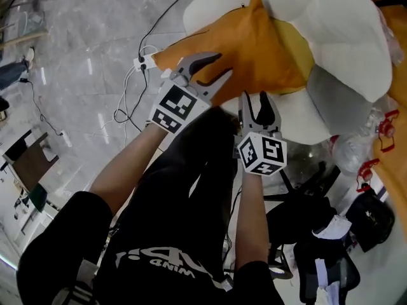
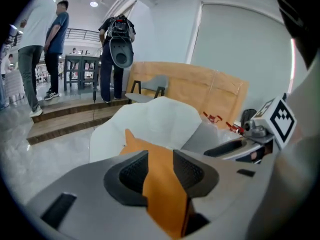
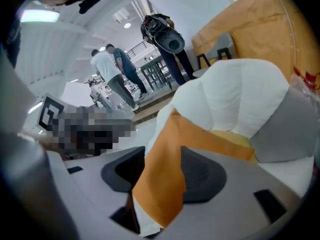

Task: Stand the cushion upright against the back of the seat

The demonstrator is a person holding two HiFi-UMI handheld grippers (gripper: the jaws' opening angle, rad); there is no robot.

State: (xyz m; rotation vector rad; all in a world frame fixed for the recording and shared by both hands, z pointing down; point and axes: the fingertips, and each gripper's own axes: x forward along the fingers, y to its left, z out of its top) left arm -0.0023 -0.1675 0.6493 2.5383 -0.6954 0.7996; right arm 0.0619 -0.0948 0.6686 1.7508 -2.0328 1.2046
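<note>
The left tongs point(image 2: 160, 170) stand with their jaws apart, and a fold of the orange cushion point(image 1: 254, 49) runs up between the two dark pads. It lies loose there rather than pinched. The right tongs point(image 3: 162, 173) are the same: jaws open, with a corner of orange cloth hanging between them and a strip of white lining showing at the bottom. So both tongs straddle the cushion's near edge, side by side and close together, and neither grips it.

Beyond the jaws the cushion slopes away onto the white seat point(image 1: 337, 37), with one corner poking up. It looks slumped rather than standing.

The step now seems to be taking hold. Push each pair of tongs a little deeper, so the pads close on padding and seam, not just the thin cover, which could slip. Close both together, and spread them toward the two corners if you can, so the cushion cannot twist.

Further off, the seat's puffy white back point(image 2: 160, 119) rises straight ahead. Lift the near edge and tip the cushion toward it.
</note>
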